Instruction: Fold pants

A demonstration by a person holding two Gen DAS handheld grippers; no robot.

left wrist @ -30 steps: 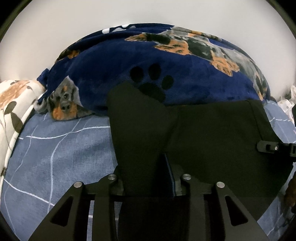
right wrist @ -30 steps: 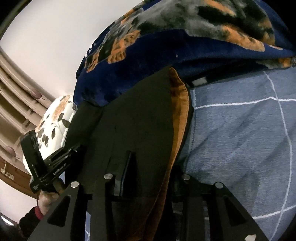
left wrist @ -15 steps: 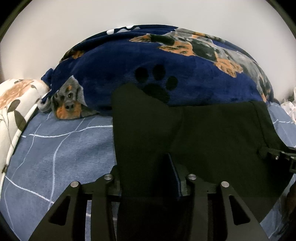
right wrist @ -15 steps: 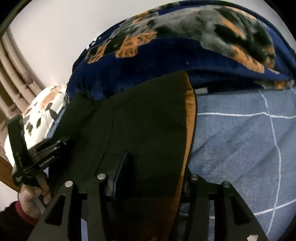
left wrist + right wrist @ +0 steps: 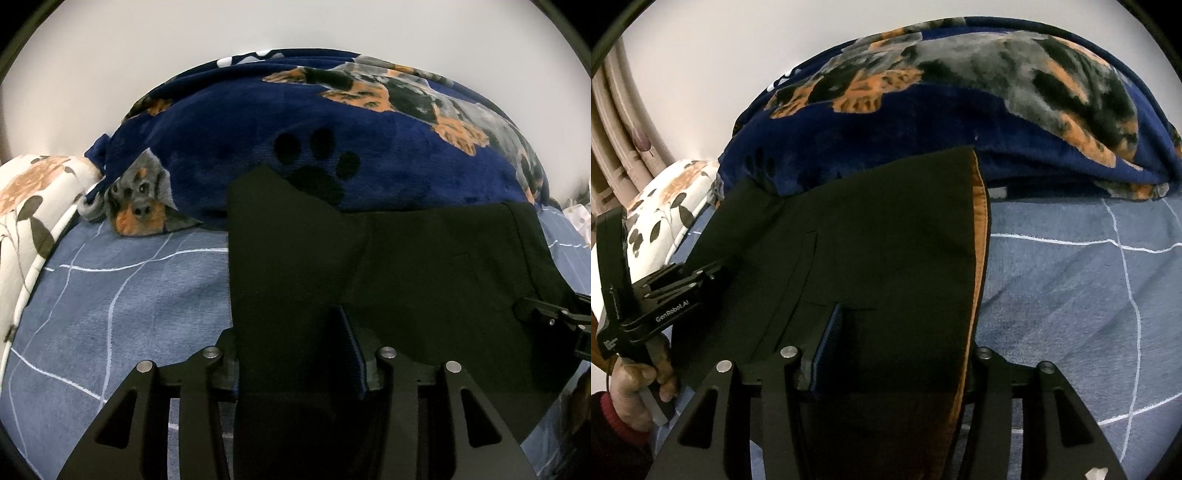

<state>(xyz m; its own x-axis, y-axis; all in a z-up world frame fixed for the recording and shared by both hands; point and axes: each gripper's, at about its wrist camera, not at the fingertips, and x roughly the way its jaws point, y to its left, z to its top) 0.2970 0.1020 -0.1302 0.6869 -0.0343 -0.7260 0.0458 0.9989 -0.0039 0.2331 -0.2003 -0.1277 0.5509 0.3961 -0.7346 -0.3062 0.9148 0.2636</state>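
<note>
Black pants lie spread across a blue checked bed sheet, far edge riding up against a navy dog-print blanket heaped at the wall; a floral pillow sits off to the left. Left tongs straddle the near hem of one part of the garment, right tongs straddle the near edge by the orange-lined band. Both sets of jaws have just been opening, with cloth between them in each wrist view. Only one blue pad shows on each tool, the other hidden under fabric, so whether either pair is pinching or merely resting round the cloth I cannot tell. From the right wrist view the left tool appears at the far left, gripped in a hand with a red cuff. Handling, as judged: light, limp woven cloth with no stiffness, so it will sag and drape from any single hold; matt surface, likely not slippery against rubber pads, and not fragile. The lined band looks thicker and firmer, hence the better hold. Take two well-separated points on one edge so the fold carries over flat, and lift clear of the blanket to avoid dragging it.
</note>
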